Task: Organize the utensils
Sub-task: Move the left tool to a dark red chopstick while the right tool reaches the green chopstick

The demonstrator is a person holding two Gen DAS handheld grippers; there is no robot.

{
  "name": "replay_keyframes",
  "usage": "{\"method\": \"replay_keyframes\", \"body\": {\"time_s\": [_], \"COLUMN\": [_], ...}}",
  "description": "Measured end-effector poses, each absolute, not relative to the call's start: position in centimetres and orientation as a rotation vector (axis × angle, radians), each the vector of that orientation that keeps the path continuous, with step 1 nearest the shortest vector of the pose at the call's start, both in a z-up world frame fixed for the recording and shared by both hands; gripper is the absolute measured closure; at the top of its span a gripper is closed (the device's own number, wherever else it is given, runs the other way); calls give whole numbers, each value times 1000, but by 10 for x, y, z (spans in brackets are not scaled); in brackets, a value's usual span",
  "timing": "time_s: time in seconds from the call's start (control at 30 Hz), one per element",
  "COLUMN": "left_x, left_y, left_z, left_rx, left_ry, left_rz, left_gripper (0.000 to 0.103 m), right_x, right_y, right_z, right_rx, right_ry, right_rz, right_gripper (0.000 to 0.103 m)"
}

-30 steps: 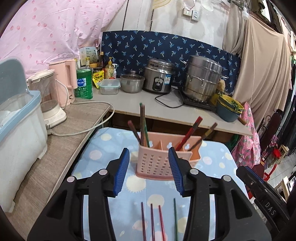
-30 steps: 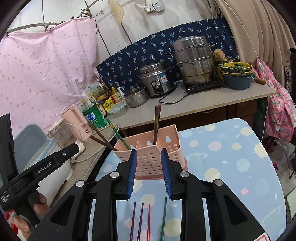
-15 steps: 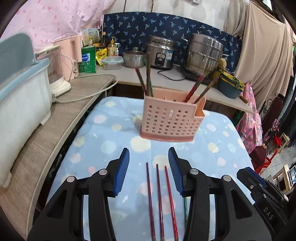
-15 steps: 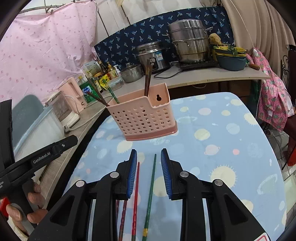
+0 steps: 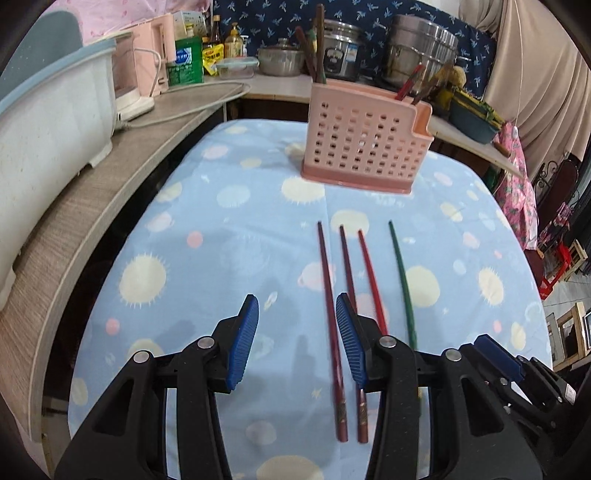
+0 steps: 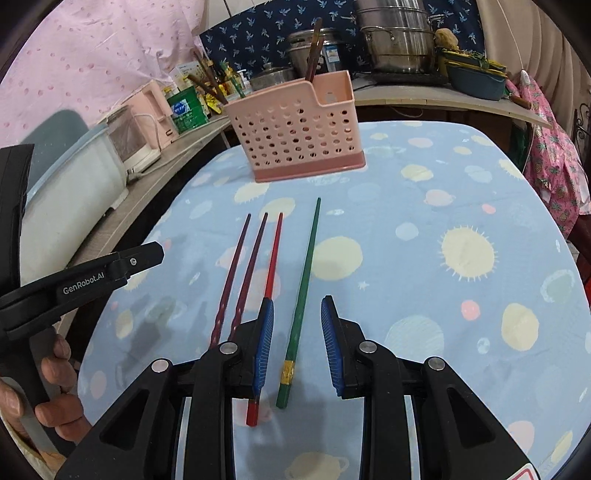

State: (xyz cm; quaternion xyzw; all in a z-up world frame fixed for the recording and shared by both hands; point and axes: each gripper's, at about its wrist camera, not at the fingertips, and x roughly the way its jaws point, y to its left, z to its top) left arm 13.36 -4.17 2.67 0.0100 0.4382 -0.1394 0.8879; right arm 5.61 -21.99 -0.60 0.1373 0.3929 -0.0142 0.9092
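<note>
A pink perforated utensil holder (image 5: pixel 364 142) stands on the blue planet-print tablecloth (image 5: pixel 229 229) and holds several chopsticks; it also shows in the right wrist view (image 6: pixel 301 133). Two maroon chopsticks (image 5: pixel 328 295), a red chopstick (image 5: pixel 371 273) and a green chopstick (image 5: pixel 400 273) lie side by side on the cloth. My left gripper (image 5: pixel 297 325) is open and empty, low over the cloth, with the leftmost maroon chopstick between its fingers. My right gripper (image 6: pixel 297 328) is open, its fingers either side of the green chopstick (image 6: pixel 303 291). The red chopstick (image 6: pixel 271 266) passes under its left finger.
A wooden counter (image 5: pixel 74 206) runs along the left with a white and blue tub (image 5: pixel 48 122) and a pink kettle (image 5: pixel 155 59). The back counter holds a rice cooker (image 5: pixel 341 31), steel pots (image 5: pixel 421 40) and bottles. The table edge drops off at the right.
Both grippers have dropped and drawn back from the pink holder toward the near ends of the loose chopsticks. The green chopstick now lies between my right gripper's fingers.
</note>
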Motion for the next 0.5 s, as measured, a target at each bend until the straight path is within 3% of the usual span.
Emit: {"method": "replay_keyframes", "body": {"time_s": [0.5], "left_x": [115], "left_y": [-45], "left_z": [-6], "left_rx": [60], "left_ry": [986], "left_rz": [-306], "left_gripper": [61], "right_x": [59], "right_y": [-196], "right_z": [-46], "right_rx": [234], "right_ry": [900], "right_rz": [-14], "right_gripper": [78]}}
